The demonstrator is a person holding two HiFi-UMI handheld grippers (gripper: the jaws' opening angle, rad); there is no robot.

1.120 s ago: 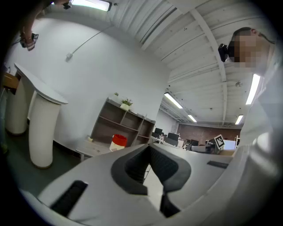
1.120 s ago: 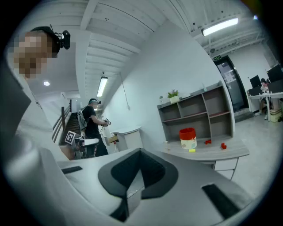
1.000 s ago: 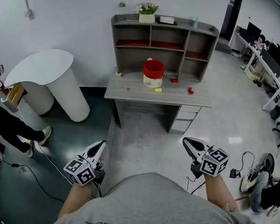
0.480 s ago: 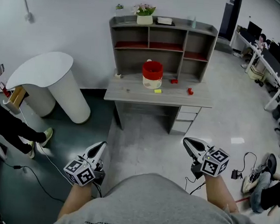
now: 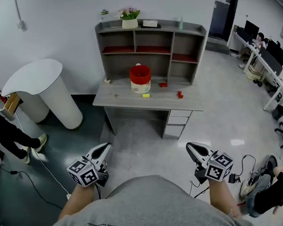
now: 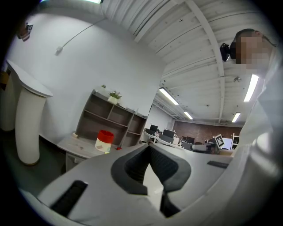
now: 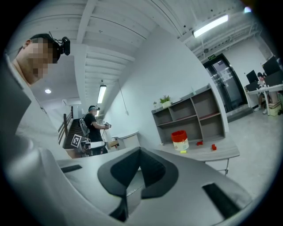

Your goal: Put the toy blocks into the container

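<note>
Grey fingers (image 6: 132, 167) of the left gripper (image 6: 148, 146) are pressing together, empty; the right gripper (image 7: 140, 149) is doing likewise. Well ahead, red blocks (image 5: 180, 94) and a yellow block (image 5: 146, 95) are lying on the desk (image 5: 128, 101) near the container (image 5: 140, 79).

2 red blocks (image 5: 163, 85), 1 yellow block (image 5: 146, 95), 1 container (image 5: 140, 79).
</note>
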